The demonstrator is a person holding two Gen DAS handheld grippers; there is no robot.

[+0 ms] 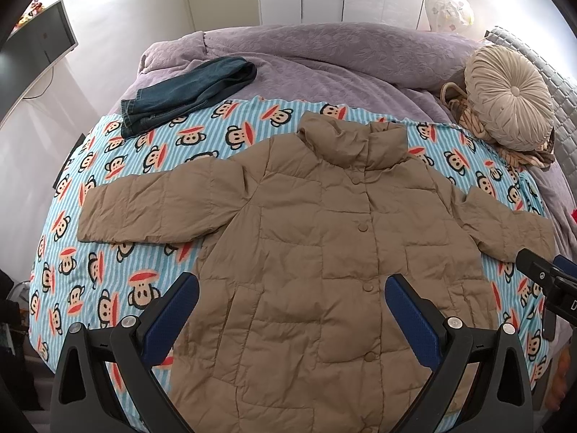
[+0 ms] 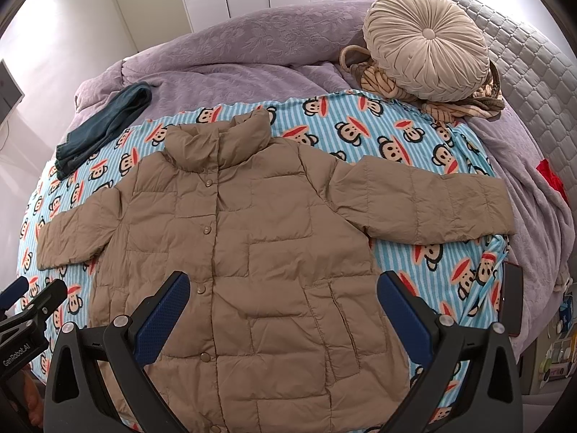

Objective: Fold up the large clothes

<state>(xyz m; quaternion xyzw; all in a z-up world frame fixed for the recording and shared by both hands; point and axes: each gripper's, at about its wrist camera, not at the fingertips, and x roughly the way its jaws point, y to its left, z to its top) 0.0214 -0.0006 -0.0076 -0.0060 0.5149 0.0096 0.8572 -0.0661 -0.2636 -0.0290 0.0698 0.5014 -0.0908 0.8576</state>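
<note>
Reading "GenRobot.AI", as far as the small white print can be made out, a label runs along the black body of the left gripper (image 2: 21, 310) where it pokes into the right wrist view at the lower left edge; a white letter, perhaps "D", shows on the right gripper (image 1: 548, 285) at the right edge of the left wrist view. Each gripper's own camera shows its blue-padded black fingers (image 1: 180, 310) spread wide apart and holding nothing, hovering above the lower front of the tan quilted puffer jacket (image 1: 324, 252); whether the tips touch the fabric cannot be told. That jacket lies flat and face up, snapped shut, collar away from the cameras and both sleeves stretched out sideways, on a blue-and-white striped blanket printed with cartoon monkey faces (image 1: 108, 252) that covers a bed with a lavender embossed quilt (image 1: 324, 54). Folded dark blue jeans (image 1: 187, 90) rest at the blanket's far left corner, and a round beige pleated velvet cushion (image 2: 425, 47) sits at the far right.
</note>
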